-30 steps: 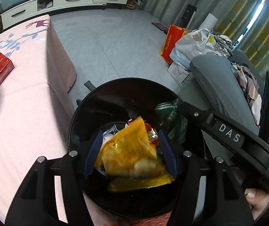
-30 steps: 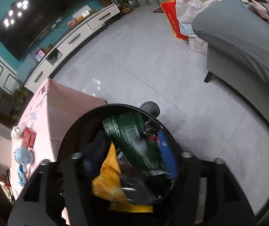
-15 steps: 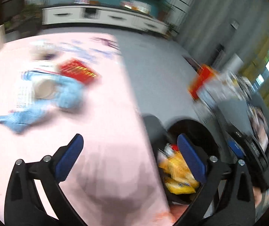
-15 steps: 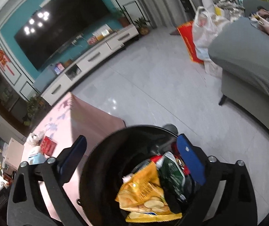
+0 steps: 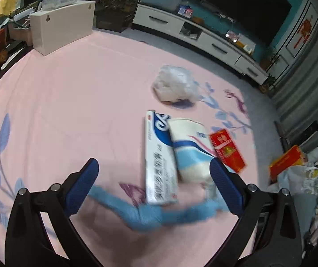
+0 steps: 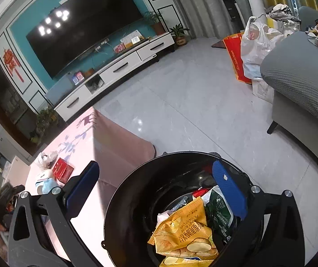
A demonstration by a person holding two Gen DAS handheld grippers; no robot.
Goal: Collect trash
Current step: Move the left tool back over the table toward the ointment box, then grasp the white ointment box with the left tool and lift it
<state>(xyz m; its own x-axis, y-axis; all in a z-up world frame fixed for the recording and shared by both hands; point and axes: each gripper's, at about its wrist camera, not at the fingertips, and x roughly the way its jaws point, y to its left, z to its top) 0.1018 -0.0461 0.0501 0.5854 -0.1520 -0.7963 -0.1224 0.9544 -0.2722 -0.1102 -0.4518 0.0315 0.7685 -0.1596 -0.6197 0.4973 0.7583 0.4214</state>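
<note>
Trash (image 6: 182, 233) in black bin (image 6: 123, 191)

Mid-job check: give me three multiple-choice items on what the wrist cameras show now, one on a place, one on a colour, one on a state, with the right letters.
1. Where does the yellow chip bag lie?
A. on the pink tablecloth
B. inside the black bin
C. on the grey sofa

2. What colour is the flat box right of the paper cup?
A. red
B. green
C. black

3. How does the left gripper stand?
A. shut on the cup
B. shut on nothing
C. open, holding nothing

Answers:
1 B, the bag rests among other wrappers within the bin's rim.
2 A, the box beside the cup on the tablecloth is red with gold print.
3 C, its blue fingers stand wide apart above the cloth, pressing on nothing.
</note>
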